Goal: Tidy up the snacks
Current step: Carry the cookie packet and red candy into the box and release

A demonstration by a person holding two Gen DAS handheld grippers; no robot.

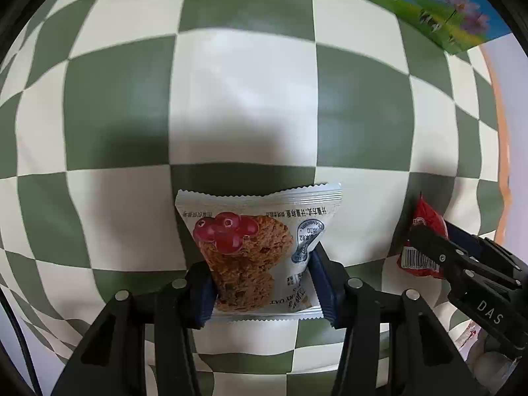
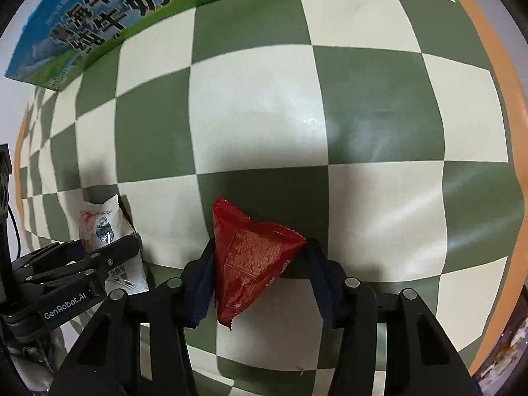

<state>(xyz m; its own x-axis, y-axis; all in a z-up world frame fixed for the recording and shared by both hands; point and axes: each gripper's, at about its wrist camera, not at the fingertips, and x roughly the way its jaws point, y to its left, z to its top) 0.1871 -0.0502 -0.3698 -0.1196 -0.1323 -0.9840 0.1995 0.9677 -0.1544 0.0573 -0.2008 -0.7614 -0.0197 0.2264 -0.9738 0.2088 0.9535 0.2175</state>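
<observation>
The left gripper (image 1: 262, 280) clamps a cranberry oat cookie packet (image 1: 254, 250) and the right gripper (image 2: 259, 277) a red snack packet (image 2: 250, 257), side by side above the checkered surface (image 1: 244, 99), with the milk carton box (image 2: 99, 19) at the far edge.

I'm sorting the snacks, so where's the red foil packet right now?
The crinkled red foil packet sits pinched in the right tongs above the green-and-cream checkered cloth, just right of the white oat-cookie packet held by the left tongs.
</observation>
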